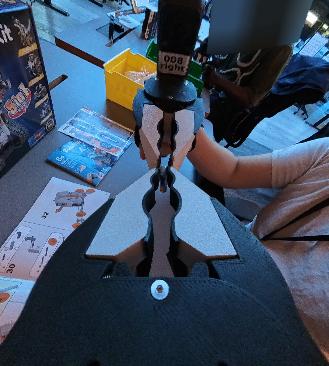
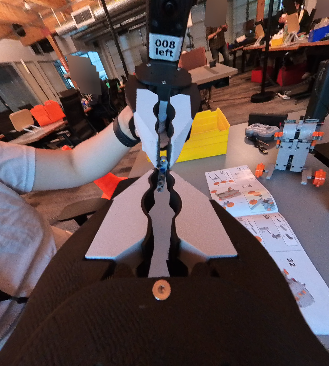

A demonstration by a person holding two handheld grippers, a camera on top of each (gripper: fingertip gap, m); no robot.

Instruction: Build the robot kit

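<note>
A small grey holed beam (image 1: 163, 181) with a blue pin (image 1: 163, 180) is held in the air between both grippers, which face each other tip to tip. My left gripper (image 1: 162, 172) is shut on the beam's near end. My right gripper (image 1: 165, 163) meets it from the far side. In the right wrist view the beam (image 2: 161, 183) lies between the shut fingers of my right gripper (image 2: 162, 174), the blue pin (image 2: 162, 169) sits at its far end, and my left gripper (image 2: 163, 161) pinches that end. I cannot tell which parts each pad touches.
On the grey table (image 1: 76, 93) lie an open instruction sheet (image 1: 60, 213), a blue booklet (image 1: 88, 158), a yellow bin (image 1: 120, 79) and a dark kit box (image 1: 11, 89). A grey and orange model (image 2: 296, 146) and a grey controller (image 2: 260, 129) stand at the right. A person's arm (image 1: 229, 162) holds each gripper. My two grippers' fingertips are within a few centimetres of each other.
</note>
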